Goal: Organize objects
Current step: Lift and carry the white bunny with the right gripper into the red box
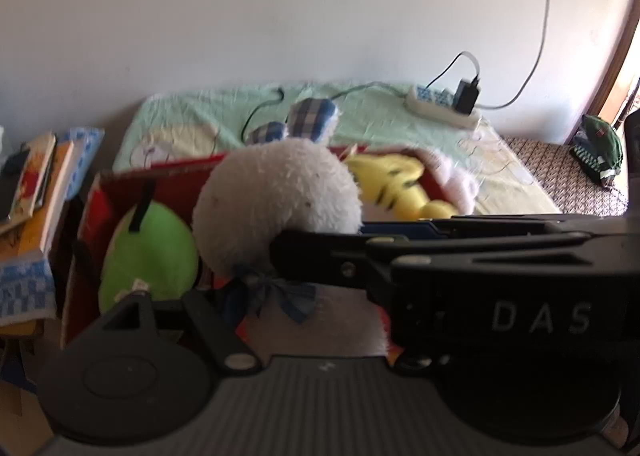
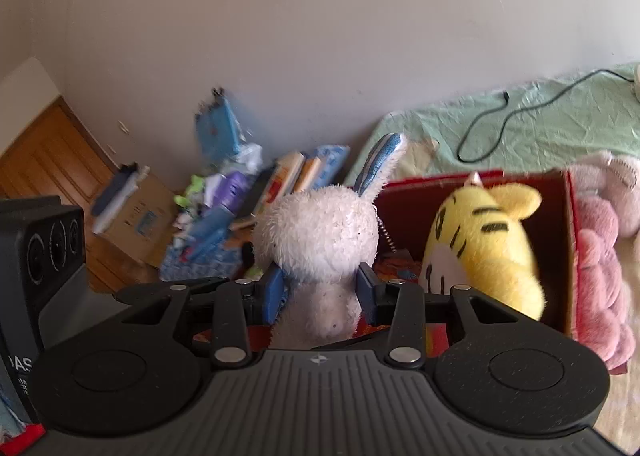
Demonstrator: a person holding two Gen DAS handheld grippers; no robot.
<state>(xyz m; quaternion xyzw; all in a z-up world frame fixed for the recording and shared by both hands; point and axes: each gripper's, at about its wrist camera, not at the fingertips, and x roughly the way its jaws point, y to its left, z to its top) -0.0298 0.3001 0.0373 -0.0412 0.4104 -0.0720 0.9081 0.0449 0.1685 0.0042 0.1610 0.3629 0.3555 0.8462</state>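
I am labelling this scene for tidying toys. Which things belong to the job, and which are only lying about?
Part of the job:
white rabbit toy, held by the right tool
red box
yellow tiger toy in the box
green toy in the box

Lying about:
power strip
books
cardboard box
pink toy beside the red box

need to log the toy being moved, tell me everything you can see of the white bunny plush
The white bunny plush is fluffy, with a round head, blue plaid-lined ears and a blue bow at its neck. It is upright, facing away from the right camera. The right gripper pinches it just below the head with its blue pads. It sits over the red box, between the green plush and yellow tiger plush.
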